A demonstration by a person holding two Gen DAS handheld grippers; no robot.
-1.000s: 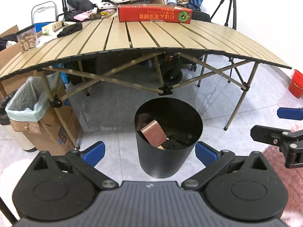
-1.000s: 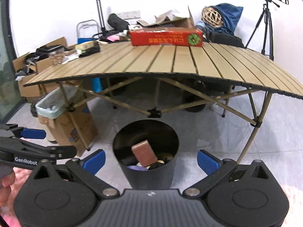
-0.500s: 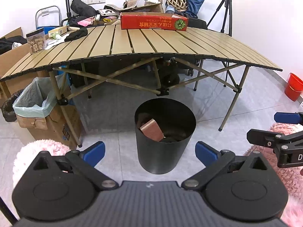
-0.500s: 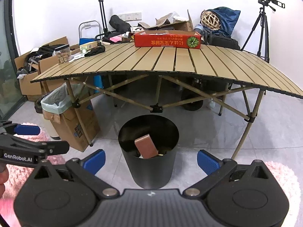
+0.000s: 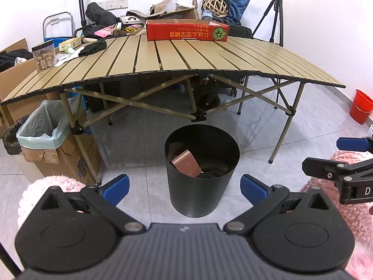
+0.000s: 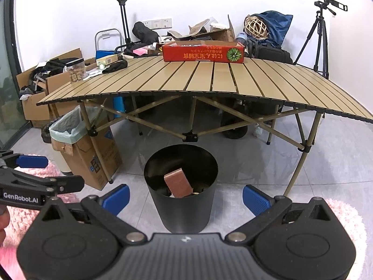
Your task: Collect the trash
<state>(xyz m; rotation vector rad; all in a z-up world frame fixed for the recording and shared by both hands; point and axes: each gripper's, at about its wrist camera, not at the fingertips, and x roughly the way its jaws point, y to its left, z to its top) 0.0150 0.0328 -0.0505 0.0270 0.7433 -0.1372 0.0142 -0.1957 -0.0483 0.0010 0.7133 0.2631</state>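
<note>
Both your left claw [image 5: 184, 187] and right claw [image 6: 185, 198] gape wide, empty; black bin [image 5: 201, 172] already holds a brown block [image 5: 186, 163]; counter [image 5: 177, 58] clutter likely remains.

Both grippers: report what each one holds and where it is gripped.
Nothing is held. The left gripper and the right gripper both have their jaws spread wide with nothing between them, above the black bin.
</note>
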